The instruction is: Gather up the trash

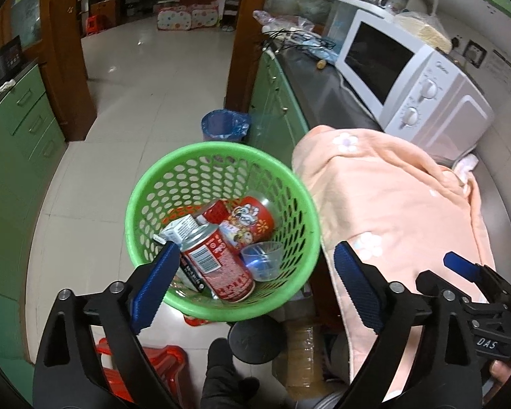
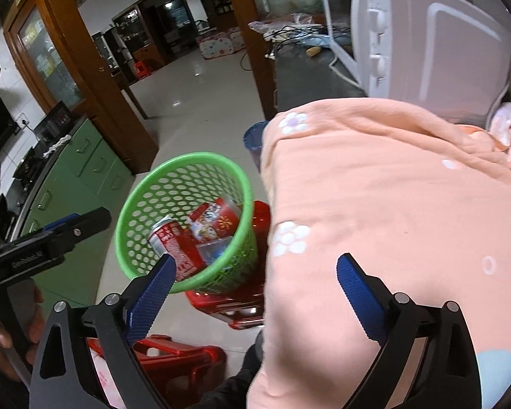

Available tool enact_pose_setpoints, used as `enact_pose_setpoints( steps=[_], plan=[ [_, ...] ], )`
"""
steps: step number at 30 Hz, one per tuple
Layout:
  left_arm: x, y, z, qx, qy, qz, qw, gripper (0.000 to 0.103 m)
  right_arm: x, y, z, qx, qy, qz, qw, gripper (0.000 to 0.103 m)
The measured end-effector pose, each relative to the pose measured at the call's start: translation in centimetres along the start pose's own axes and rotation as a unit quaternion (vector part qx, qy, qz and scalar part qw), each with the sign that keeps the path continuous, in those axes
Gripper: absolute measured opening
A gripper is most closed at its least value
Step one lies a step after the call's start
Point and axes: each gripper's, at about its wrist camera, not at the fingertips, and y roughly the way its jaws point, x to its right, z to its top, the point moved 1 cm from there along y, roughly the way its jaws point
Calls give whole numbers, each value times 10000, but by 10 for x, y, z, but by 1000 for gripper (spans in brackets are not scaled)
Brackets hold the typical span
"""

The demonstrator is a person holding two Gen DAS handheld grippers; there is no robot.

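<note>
At the far left of the left wrist view stand green cabinets point(image 1: 20, 129), and at lower centre sits the green perforated basket point(image 1: 221, 231), perched on a red plastic stool point(image 2: 242, 303). In the basket lie a red drink can point(image 1: 218, 266) with a barcode label, a second red can point(image 1: 248, 221) printed with a cartoon, a small white carton point(image 1: 180, 230) and a clear plastic cup point(image 1: 262, 259). Behind it on the floor is a blue-lined bin point(image 1: 225, 126). To the right, a peach flowered towel point(image 1: 391, 204) covers the counter edge, with a white microwave oven point(image 1: 415, 85) beyond it.

The left gripper point(image 1: 255, 289) hangs above the basket, jaws wide apart, nothing between the pads. The right gripper point(image 2: 255, 296), over the towel's edge at lower centre of its own view, is likewise spread wide and empty.

This looks like the moment just after a drop-off: the trash is in the basket and both tongs are free. The next move would call for finding any remaining litter, though none is visible on the towel or counter nearby.
</note>
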Motion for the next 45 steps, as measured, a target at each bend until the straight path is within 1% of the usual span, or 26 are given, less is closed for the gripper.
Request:
enact_pose_setpoints(
  steps=[5, 10, 17, 22, 28, 35, 45],
  plan=[
    [14, -12, -4, 137, 207, -47, 9997, 97, 10, -16, -9, 114, 120, -162, 9997, 93],
    [27, -21, -10, 268, 411, -52, 9988, 98, 20, -29, -18, 214, 294, -238, 9991, 93],
    [39, -34, -21, 452, 659, -88, 9968, 98, 29, -49, -29, 365, 299, -427, 9980, 93],
    [49, -44, -29, 669, 893, 34, 9937, 98, 34, -65, -33, 491, 332, -463, 9972, 93],
    [57, -52, -35, 755, 1025, 12, 9919, 98, 38, -79, -37, 636, 391, -526, 9958, 94],
    [67, -64, -36, 934, 1114, -134, 9893, 98, 34, -91, -40, 790, 186, -694, 9943, 94],
    [72, -73, -38, 1048, 1209, -194, 9869, 98, 31, -103, -42, 943, 148, -718, 9928, 94]
  ],
)
